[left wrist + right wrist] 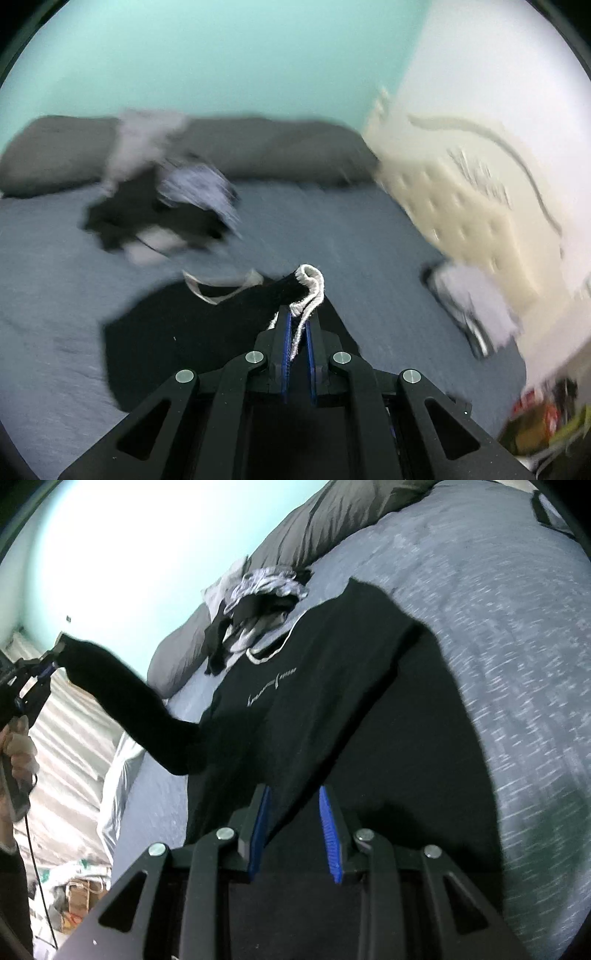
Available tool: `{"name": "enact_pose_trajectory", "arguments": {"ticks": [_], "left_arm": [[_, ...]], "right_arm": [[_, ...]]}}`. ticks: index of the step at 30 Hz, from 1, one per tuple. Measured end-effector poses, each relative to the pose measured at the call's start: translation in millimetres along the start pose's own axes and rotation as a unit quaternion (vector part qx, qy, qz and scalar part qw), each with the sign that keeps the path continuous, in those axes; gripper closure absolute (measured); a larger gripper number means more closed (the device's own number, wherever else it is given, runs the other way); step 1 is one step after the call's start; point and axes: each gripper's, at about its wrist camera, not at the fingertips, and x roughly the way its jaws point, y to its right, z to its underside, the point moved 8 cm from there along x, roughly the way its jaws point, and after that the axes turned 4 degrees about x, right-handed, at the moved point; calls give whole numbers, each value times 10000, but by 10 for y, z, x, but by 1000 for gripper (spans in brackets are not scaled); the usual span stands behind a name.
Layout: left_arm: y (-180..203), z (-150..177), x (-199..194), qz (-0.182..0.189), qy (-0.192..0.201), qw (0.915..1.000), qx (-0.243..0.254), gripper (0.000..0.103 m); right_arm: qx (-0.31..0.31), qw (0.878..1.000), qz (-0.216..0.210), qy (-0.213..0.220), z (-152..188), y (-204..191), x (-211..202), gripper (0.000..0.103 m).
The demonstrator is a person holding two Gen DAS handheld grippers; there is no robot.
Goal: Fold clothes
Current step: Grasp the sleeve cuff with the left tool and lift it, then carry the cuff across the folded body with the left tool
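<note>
Left gripper (298, 325) clamps my black sweater's (314, 701) cuff (308, 286) | right gripper (293, 830) parted, empty | risk: thin pinch slips, sleeve drops

Matt black cloth sweater (332, 701) with white ribbed cuff (310, 284), heathered grey-blue bedsheet (498, 627) beneath it, matt black plastic gripper (298, 325), blue ridged pads (328, 834)

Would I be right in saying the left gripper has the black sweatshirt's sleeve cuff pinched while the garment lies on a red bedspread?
Not quite: the bedspread is grey-blue, not red, as the right wrist view shows. The rest holds: the left gripper is shut on the sleeve cuff of the black sweatshirt.
</note>
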Motion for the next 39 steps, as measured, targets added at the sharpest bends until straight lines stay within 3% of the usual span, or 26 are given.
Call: {"name": "enact_pose_trajectory", "arguments": {"ticks": [6,11,15,17,19,23,39], "left_arm": [[1056,310,808,509,-640,9954,493,95],[1145,828,1177,564,-1013,9929,257,94],[1019,889,1099,598,-1005,9931,60,84],[953,879,1033,620,-954,9935,61,60],[889,876,926,598,-886,9942,104,53],[720,910,741,481,-796,9954,240,53],[-353,1463,689,-463,-857,9952,-84,53]], "right_arm": [[346,9992,-37,184,-155,227,-167,76],[548,9983,-136,132,-177,308,-163,76],[580,9982,-156,79,-167,344,-145,76],[617,9979,-213,48,-168,346,-110,76],[649,9974,-302,53,-172,326,-81,75],[679,9966,-456,97,-185,275,-39,58],[613,9980,-54,-137,-218,327,333,53]]}}
